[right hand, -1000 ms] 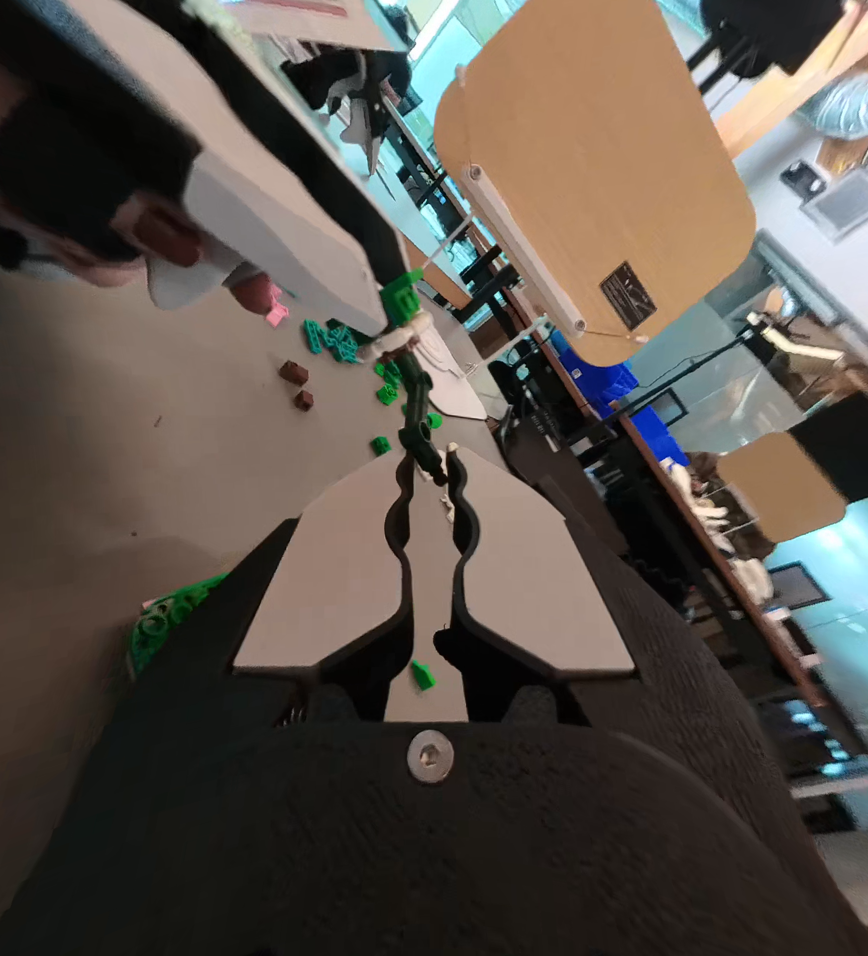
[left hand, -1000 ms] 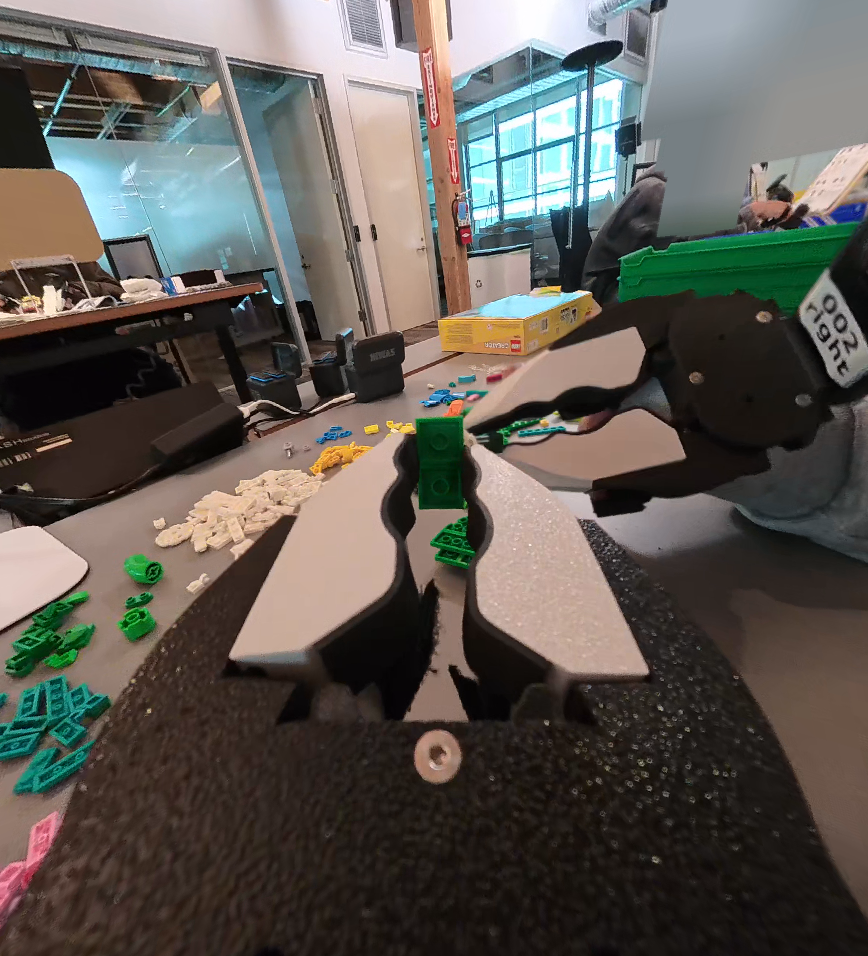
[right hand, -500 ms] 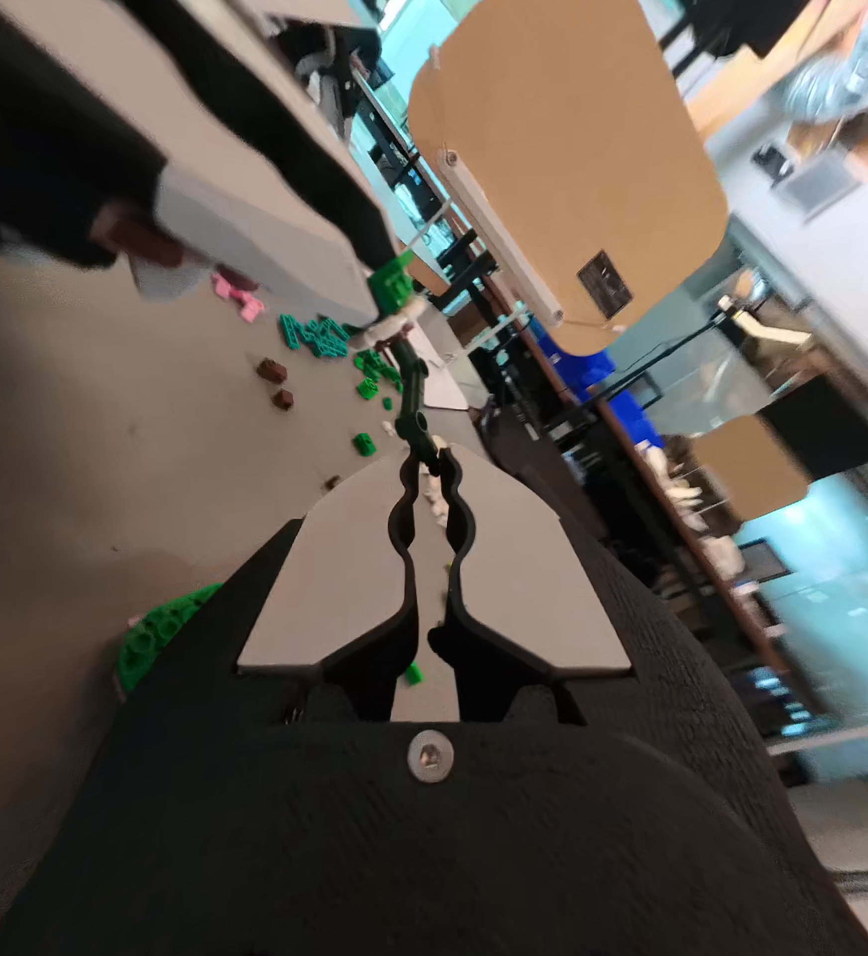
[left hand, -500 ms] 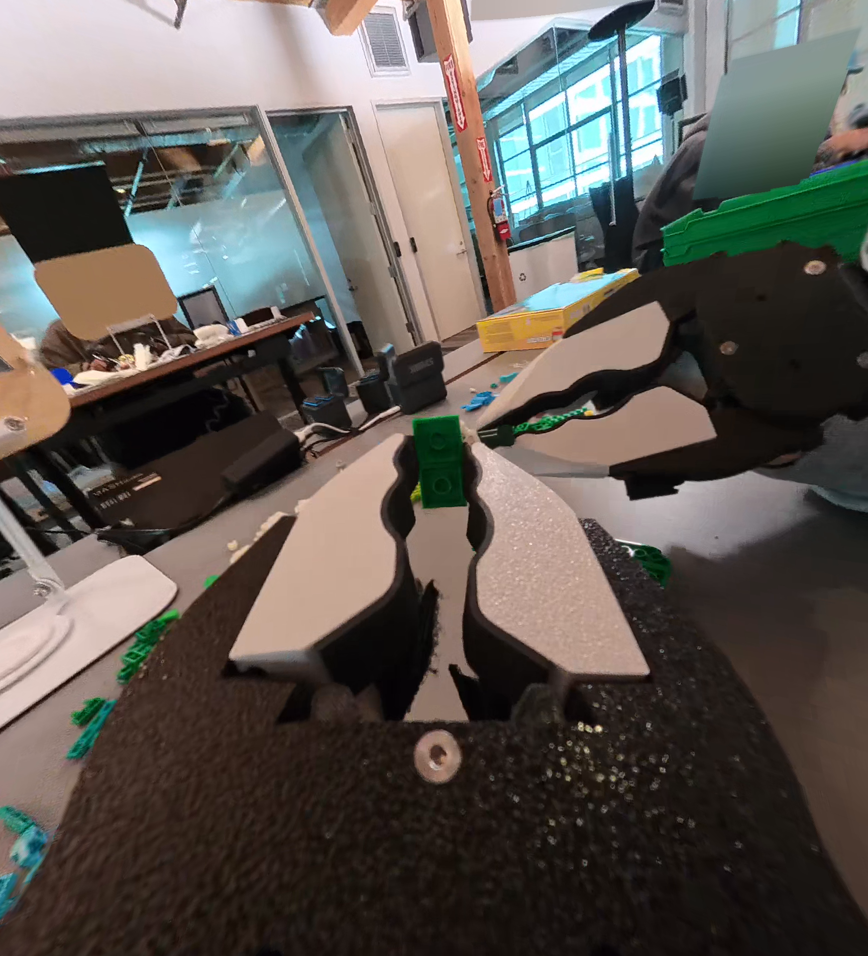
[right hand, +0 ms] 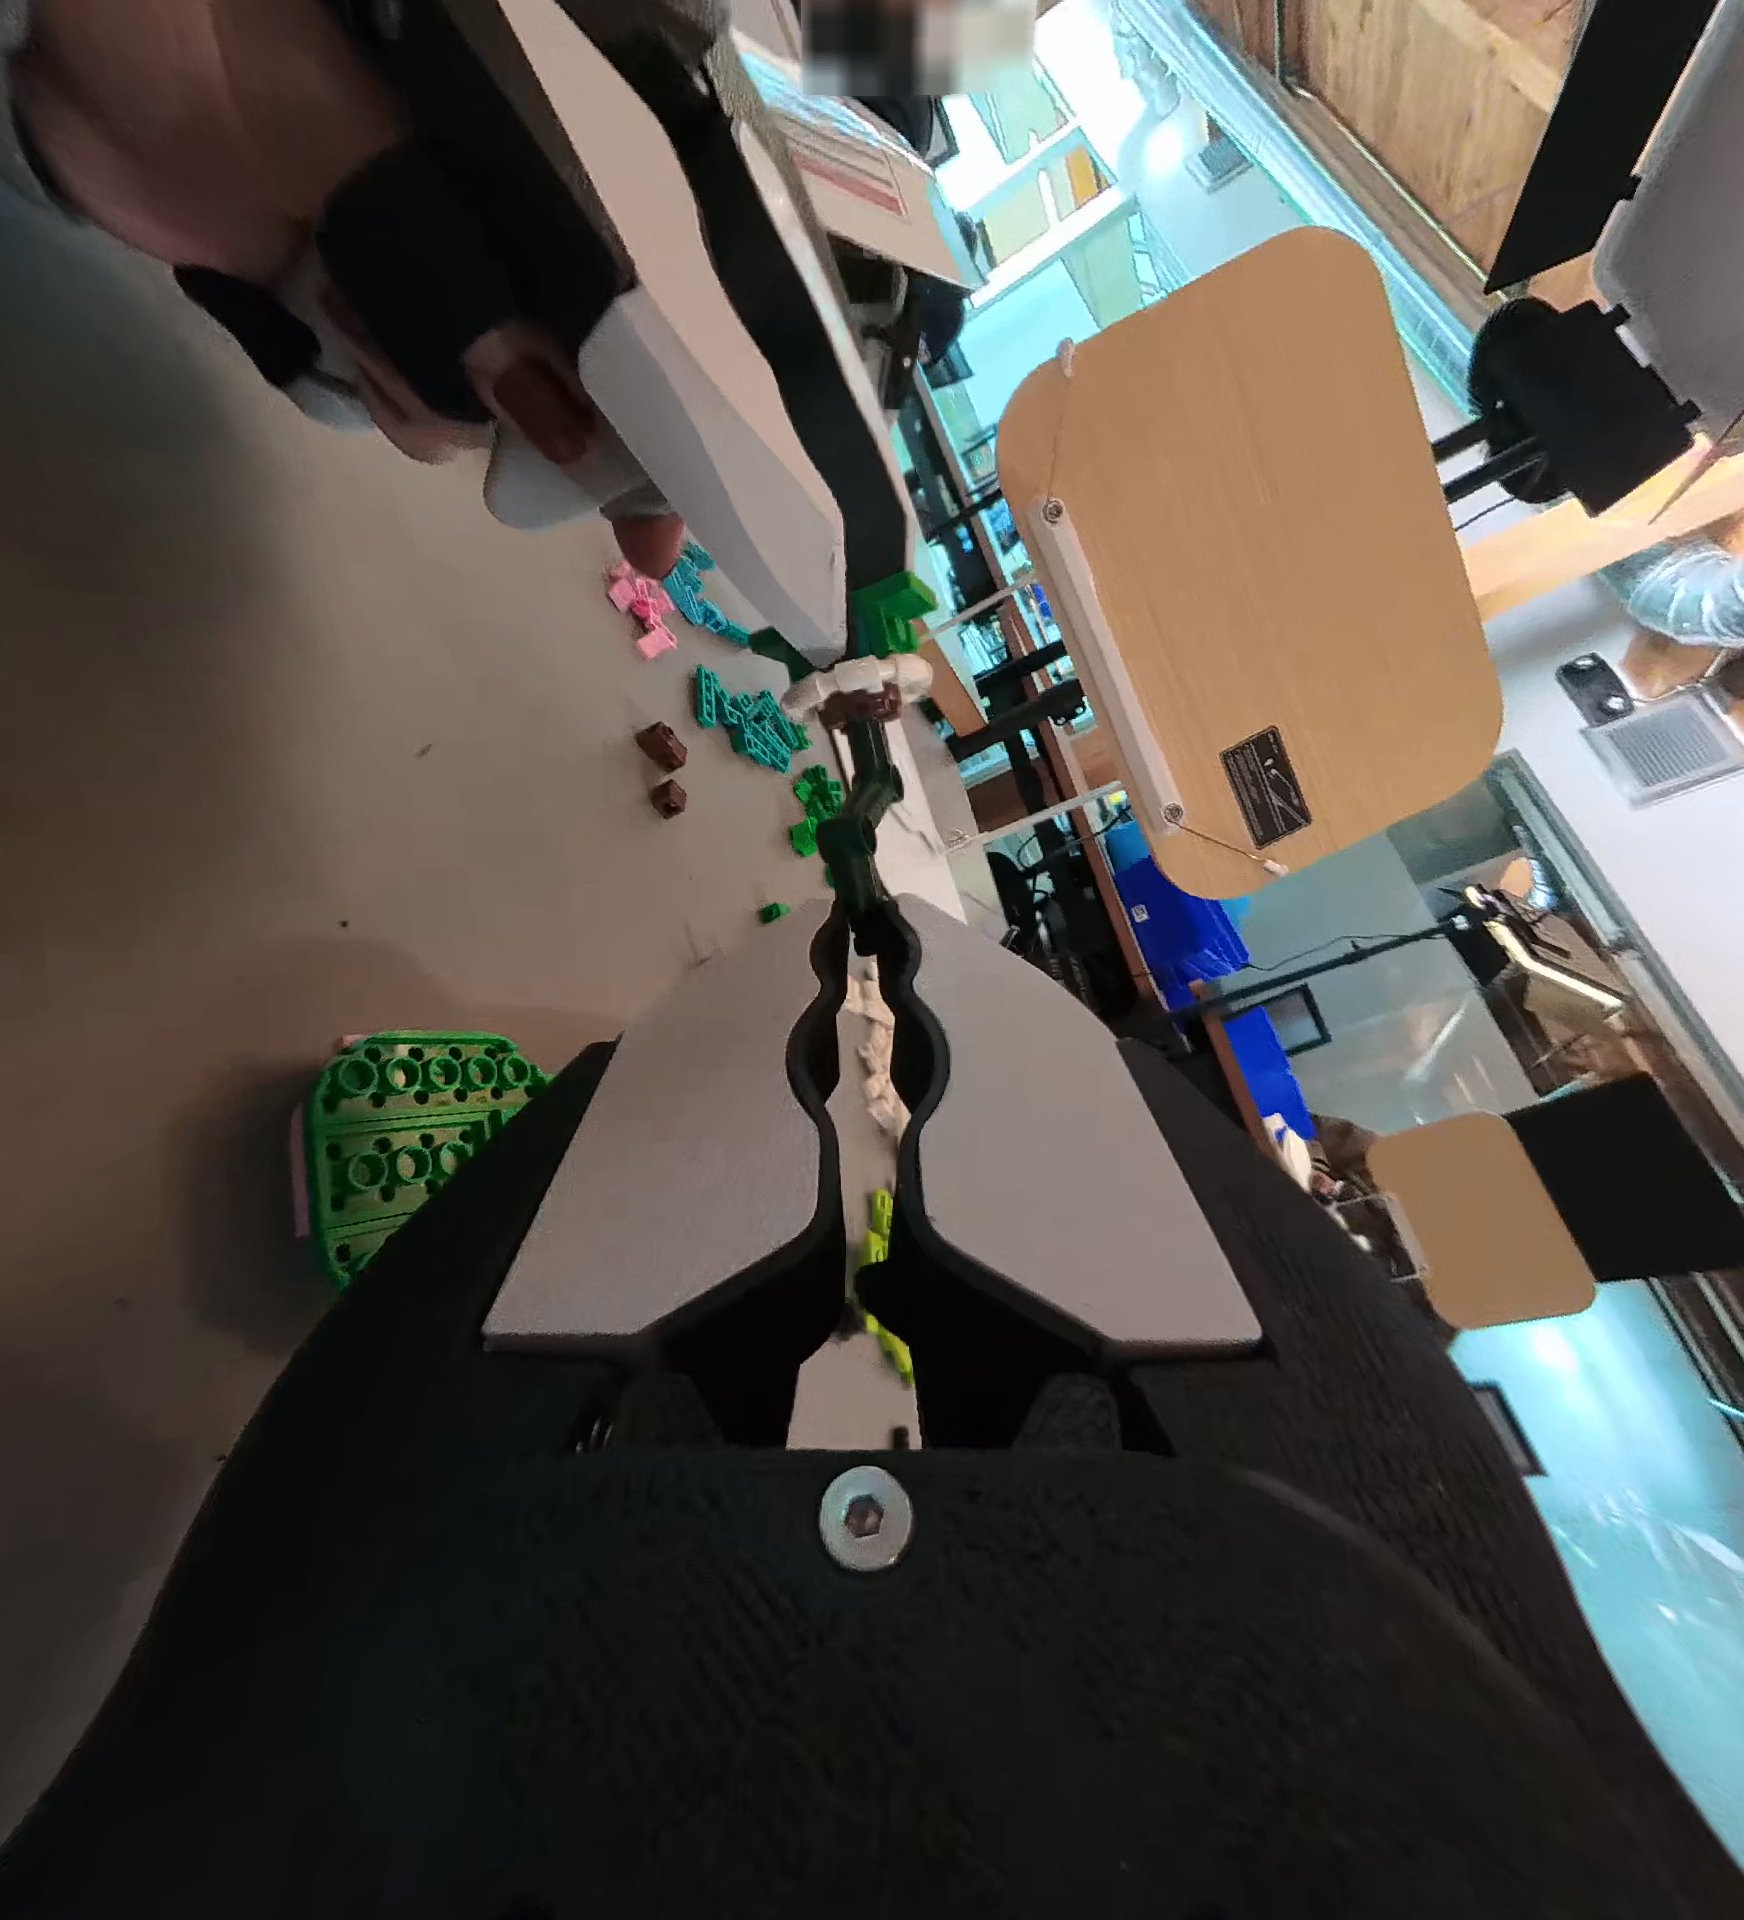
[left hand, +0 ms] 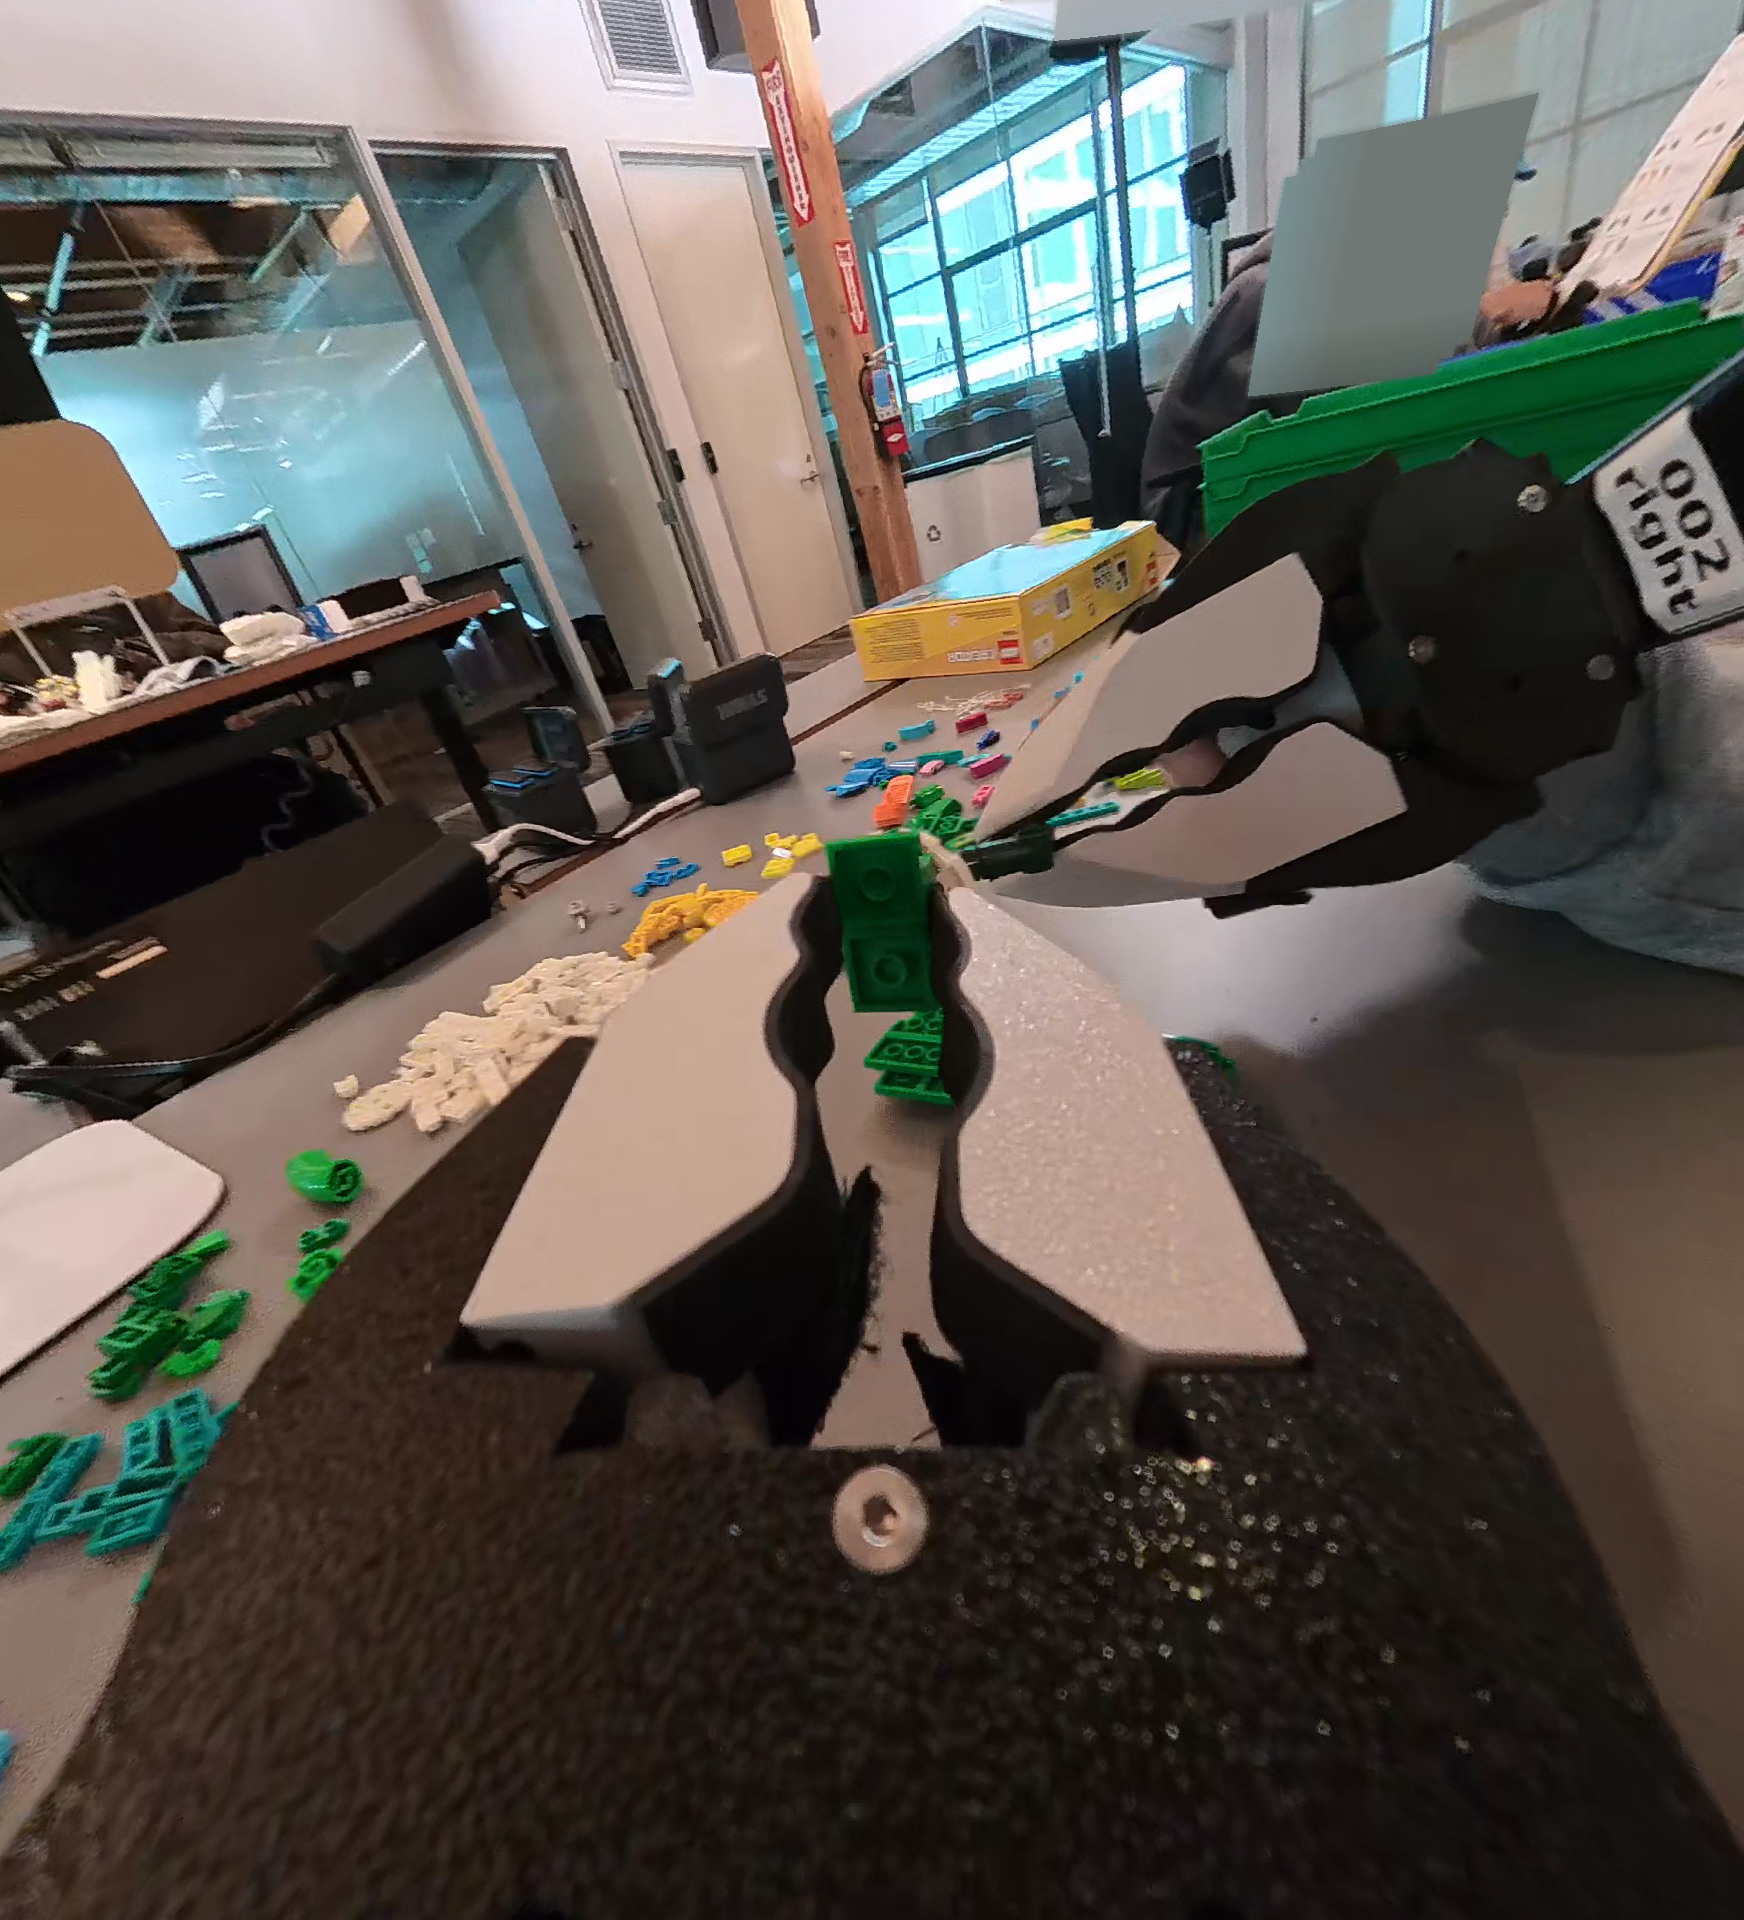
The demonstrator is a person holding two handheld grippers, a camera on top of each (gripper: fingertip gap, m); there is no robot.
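Above the grey table (left hand: 1470, 1143), between the tips of the two grippers, a small brick assembly was held from both sides. The left gripper (left hand: 883, 914) was closed on a bright green plate (left hand: 883, 930) that stood upright, both pads pressed against its edges and its top end sticking out past the fingertips. The right gripper (right hand: 863, 925) reached in from the right, rolled over so that the table ran tilted through its own view, and its nearly closed tips pinched the end of a dark green stem (right hand: 860, 831). The stem ran in jointed links up to a small brown piece (right hand: 860, 709) and a white ring-shaped piece (right hand: 852, 677), which sat against the green plate just at the left gripper's fingertip (right hand: 795, 582). From the left wrist view only the stem's butt end (left hand: 1008, 857) and a sliver of the white piece showed, so how they joined the plate could not be told. A gloved hand (right hand: 255, 208) behind the left gripper was blurred and cut off by the frame's edge. On the table lay a heap of white bricks (left hand: 494, 1049), yellow bricks (left hand: 681, 914), loose green pieces (left hand: 161, 1340), teal plates (left hand: 109, 1507), pink bits (right hand: 639, 613) and two brown bricks (right hand: 662, 769). A round green perforated plate (right hand: 411, 1132) lay half hidden behind the right gripper's body. Farther back stood a yellow box (left hand: 1013, 613) and a green bin (left hand: 1470, 416), partly covered by the right gripper.
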